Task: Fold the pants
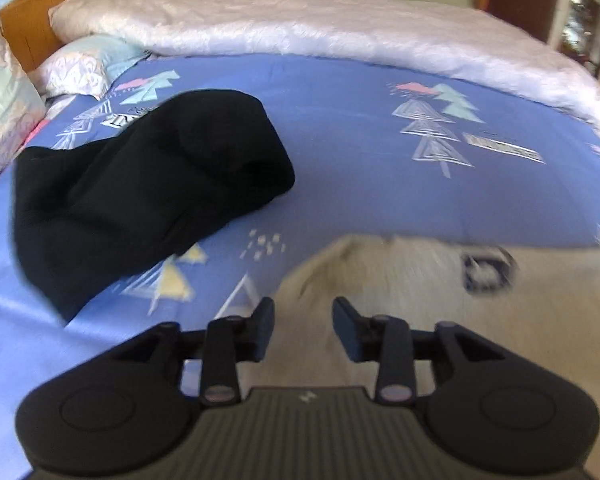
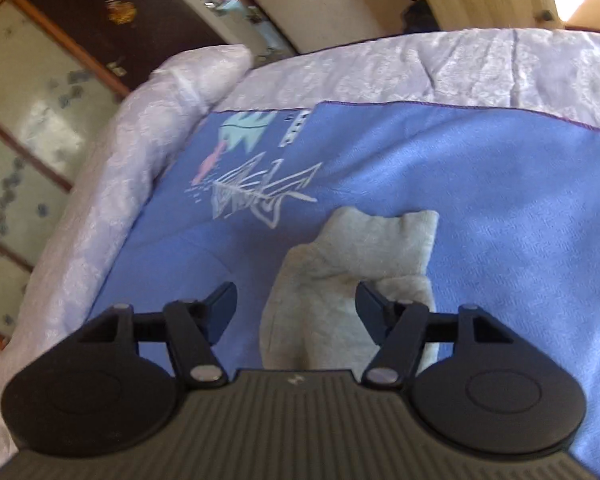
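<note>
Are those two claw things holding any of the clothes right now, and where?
Nothing is held. The left gripper and right gripper are both open above the pale pants; the black garment lies apart.

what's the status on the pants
Left gripper open, empty. Right gripper open over pale pants, flat on bed. Black garment lies apart.

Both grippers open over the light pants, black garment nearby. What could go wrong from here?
1. The left gripper is open over the light pants, but that view is motion-blurred, so it may pinch the wrong spot.
2. In the right wrist view the pants are bunched between the open fingers of the right gripper; closing may catch extra layers or the blue sheet.
3. The black garment lies close by and might get dragged in.
</note>
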A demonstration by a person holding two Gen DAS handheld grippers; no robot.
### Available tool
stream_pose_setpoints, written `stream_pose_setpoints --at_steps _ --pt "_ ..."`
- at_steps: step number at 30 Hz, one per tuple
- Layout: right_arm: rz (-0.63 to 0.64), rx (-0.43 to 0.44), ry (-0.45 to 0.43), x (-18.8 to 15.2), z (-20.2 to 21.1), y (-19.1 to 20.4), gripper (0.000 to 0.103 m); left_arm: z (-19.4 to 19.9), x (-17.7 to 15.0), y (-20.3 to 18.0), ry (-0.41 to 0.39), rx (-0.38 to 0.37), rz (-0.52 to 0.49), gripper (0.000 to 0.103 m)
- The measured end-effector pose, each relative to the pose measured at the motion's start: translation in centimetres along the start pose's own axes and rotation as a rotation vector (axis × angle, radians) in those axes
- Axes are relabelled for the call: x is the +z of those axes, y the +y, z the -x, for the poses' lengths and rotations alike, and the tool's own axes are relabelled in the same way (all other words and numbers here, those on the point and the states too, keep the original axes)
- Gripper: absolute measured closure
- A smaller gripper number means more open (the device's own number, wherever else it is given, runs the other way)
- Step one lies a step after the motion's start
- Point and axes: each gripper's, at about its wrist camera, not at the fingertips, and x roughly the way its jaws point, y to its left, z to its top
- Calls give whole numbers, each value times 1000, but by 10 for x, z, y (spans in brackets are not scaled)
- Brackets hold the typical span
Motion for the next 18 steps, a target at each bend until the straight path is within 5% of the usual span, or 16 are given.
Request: stream_pose_setpoints --at_steps 3,5,7,8,12,18 --pt "26 103 33 -4 53 -20 36 61 -38 26 -24 -30 38 44" --pt "51 190 48 -8 100 -38 36 98 -71 46 -6 -106 129 40" --pt "102 241 28 -14 151 -58 36 120 -102 59 32 -179 233 20" --pt "131 250 -1 -20 178 -71 36 127 -122 63 55 -215 288 18" --pt "185 178 -118 -36 254 -122 37 125 -167 70 139 -383 494 18" --pt "11 30 -141 -55 301 -211 47 102 -184 60 162 -529 651 18"
